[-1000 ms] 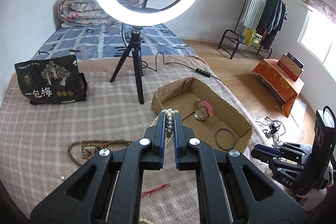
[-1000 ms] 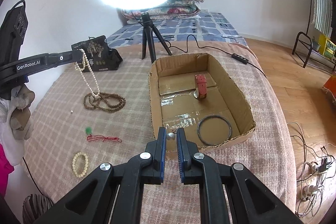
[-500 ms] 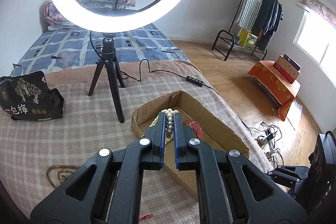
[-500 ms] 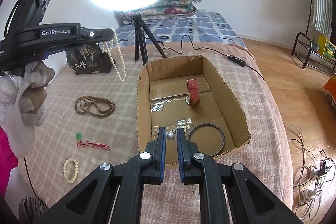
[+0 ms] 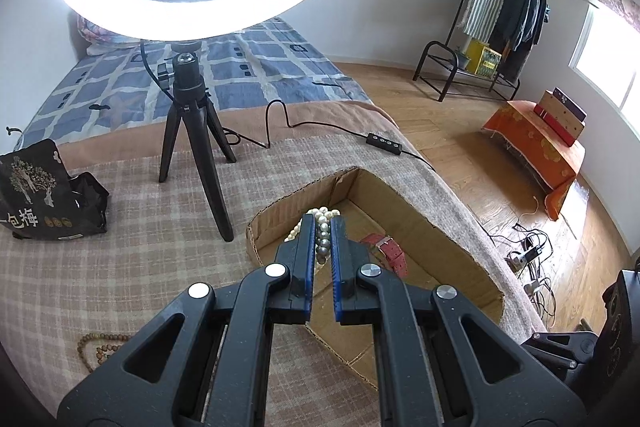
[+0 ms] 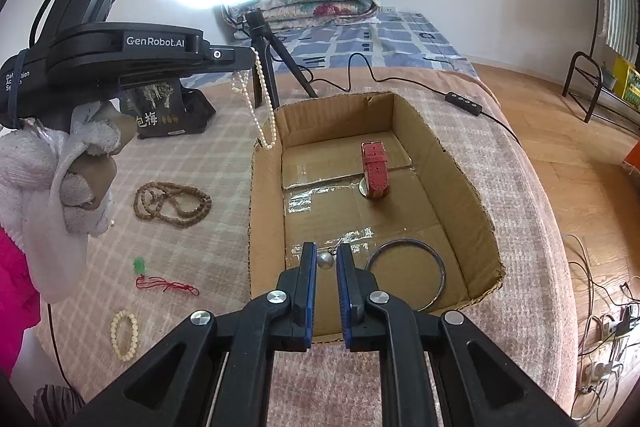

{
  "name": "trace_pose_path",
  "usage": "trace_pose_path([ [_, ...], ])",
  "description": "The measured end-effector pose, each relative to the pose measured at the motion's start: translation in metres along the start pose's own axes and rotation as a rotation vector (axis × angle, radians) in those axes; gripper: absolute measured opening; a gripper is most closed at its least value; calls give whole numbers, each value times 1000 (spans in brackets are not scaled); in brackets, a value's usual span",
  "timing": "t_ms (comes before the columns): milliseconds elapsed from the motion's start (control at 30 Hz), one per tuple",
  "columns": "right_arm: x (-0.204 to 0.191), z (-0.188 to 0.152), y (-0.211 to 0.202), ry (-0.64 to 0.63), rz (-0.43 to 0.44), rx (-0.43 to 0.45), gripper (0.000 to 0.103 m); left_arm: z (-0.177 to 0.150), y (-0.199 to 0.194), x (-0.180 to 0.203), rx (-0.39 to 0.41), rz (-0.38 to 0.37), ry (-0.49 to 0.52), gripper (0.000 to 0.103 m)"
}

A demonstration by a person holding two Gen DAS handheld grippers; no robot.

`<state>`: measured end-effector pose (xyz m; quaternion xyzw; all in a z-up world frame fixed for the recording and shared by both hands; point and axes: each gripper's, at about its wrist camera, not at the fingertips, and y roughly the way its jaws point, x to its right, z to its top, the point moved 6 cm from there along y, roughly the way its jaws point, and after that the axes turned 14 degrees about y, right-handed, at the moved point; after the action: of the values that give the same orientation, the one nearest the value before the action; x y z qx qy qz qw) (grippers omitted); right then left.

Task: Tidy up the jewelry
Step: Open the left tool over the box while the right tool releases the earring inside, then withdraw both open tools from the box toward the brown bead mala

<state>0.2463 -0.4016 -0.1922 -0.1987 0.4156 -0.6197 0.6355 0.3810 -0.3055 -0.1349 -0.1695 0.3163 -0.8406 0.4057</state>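
White pearl necklace (image 6: pixel 260 99) dangles over the open cardboard box's (image 6: pixel 460 163) rim; red watch (image 6: pixel 375 169) inside.

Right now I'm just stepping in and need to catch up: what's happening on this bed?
A person is sorting jewelry into an open cardboard box. The left gripper is shut on a white pearl necklace dangling over the box's near-left wall. The right gripper pinches a small silver bead above the box floor, beside a thin metal bangle and red-strapped watch.

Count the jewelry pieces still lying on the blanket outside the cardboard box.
3: a brown bead necklace left of the cardboard box, a red cord with a green charm nearer the camera, and a cream bead bracelet nearest. The glove may hide more.
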Motion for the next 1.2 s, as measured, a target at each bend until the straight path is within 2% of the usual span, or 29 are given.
trace_pose_path([
  [200, -1, 0, 3, 6, 5, -4, 10, 1, 3, 2, -11, 13, 12, 5],
  [233, -2, 0, 2, 6, 7, -1, 16, 0, 3, 3, -16, 20, 14, 5],
  [267, -2, 1, 1, 5, 10, 3, 20, 0, 3, 3, -21, 22, 17, 12],
  [300, -3, 1, 1, 3, 12, 7, 30, 0, 3, 4, -24, 20, 20, 20],
  [333, -4, 1, -1, 0, 6, 11, 39, 0, 2, 5, -20, 18, 25, 40],
  [367, -5, 1, -2, -4, -3, 17, 45, 0, 0, 6, -10, 23, 31, 53],
  [433, -7, 1, -5, -13, -18, 35, 79, 1, -4, 8, 6, 31, 45, 59],
  [500, -10, 1, -8, -26, -32, 58, 90, 1, -6, 10, 6, 32, 56, 64],
  [733, -16, -1, -11, -50, -76, 66, 97, 2, -17, 11, 15, 28, 60, 65],
  [1200, -32, -1, -35, -30, -48, 67, 97, -7, -66, -11, 34, 71, 46, 65],
])
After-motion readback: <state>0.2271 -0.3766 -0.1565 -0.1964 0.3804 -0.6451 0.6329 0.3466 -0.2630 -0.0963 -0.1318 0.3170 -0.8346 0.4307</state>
